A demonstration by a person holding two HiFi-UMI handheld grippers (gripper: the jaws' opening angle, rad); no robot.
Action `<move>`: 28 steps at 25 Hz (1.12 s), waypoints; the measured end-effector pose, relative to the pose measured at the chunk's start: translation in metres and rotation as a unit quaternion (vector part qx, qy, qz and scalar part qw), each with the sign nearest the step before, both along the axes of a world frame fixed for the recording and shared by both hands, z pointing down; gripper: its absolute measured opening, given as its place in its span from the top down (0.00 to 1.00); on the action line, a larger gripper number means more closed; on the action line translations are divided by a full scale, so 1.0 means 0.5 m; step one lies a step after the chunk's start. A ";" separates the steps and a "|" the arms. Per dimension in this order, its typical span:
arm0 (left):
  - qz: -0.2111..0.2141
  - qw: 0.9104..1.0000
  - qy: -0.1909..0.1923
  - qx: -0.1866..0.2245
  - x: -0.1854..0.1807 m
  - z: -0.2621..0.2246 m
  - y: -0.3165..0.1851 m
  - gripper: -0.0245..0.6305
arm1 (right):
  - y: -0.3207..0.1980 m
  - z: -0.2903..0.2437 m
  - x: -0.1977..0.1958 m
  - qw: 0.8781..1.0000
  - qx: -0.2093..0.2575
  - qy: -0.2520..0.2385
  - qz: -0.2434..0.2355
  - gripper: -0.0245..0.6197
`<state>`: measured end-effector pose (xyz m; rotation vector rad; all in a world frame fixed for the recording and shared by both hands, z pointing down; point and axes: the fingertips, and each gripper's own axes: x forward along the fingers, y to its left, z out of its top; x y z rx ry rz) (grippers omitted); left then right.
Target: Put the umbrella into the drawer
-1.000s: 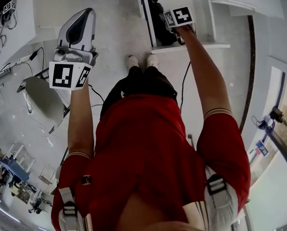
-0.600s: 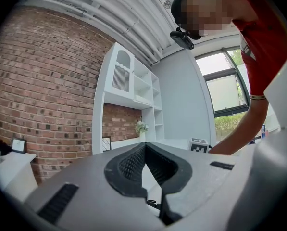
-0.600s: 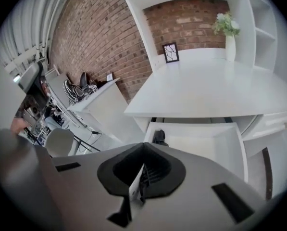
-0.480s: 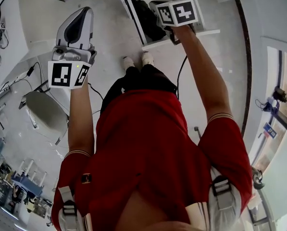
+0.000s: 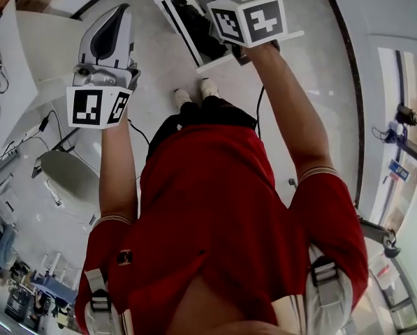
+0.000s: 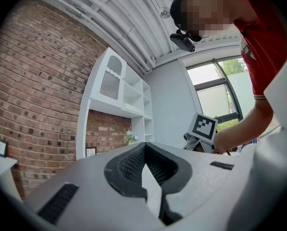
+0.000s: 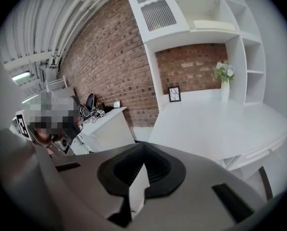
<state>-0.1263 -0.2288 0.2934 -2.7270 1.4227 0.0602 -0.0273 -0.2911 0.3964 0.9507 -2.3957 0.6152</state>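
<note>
A black folded umbrella (image 5: 194,21) lies inside an open white drawer (image 5: 218,61) on the floor ahead of the person's feet. The marker cube (image 5: 247,17) of my right gripper is raised well above the drawer and hides its jaws in the head view. In the right gripper view, the right gripper (image 7: 142,163) is shut with nothing between its jaws, and it faces a white counter. My left gripper (image 5: 116,18) is held out at the left, away from the drawer. It is shut and empty in the left gripper view (image 6: 143,147).
A white counter (image 7: 215,124) under a white shelf unit (image 7: 201,13) carries a vase of flowers (image 7: 224,81) and a small picture frame (image 7: 174,94) against a brick wall. A white desk (image 5: 26,54) and a chair (image 5: 68,173) stand at the left.
My right gripper has risen from the drawer, and its cube looms larger in the head view. The umbrella stays in the drawer. My left gripper has drifted slightly up.
</note>
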 end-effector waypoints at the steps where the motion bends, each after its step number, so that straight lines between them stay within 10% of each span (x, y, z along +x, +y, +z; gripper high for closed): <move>1: 0.002 1.000 0.002 0.002 0.002 -0.004 -0.001 0.96 | 0.002 -0.015 -0.003 1.000 0.013 0.001 0.001 0.96; 16: 0.026 0.998 0.023 0.049 0.032 -0.097 -0.001 0.96 | 0.052 -0.271 -0.023 0.969 0.235 -0.080 -0.001 0.96; 28: 0.031 0.997 0.022 0.063 0.046 -0.134 -0.014 0.96 | 0.073 -0.332 -0.031 0.951 0.285 -0.121 -0.010 0.97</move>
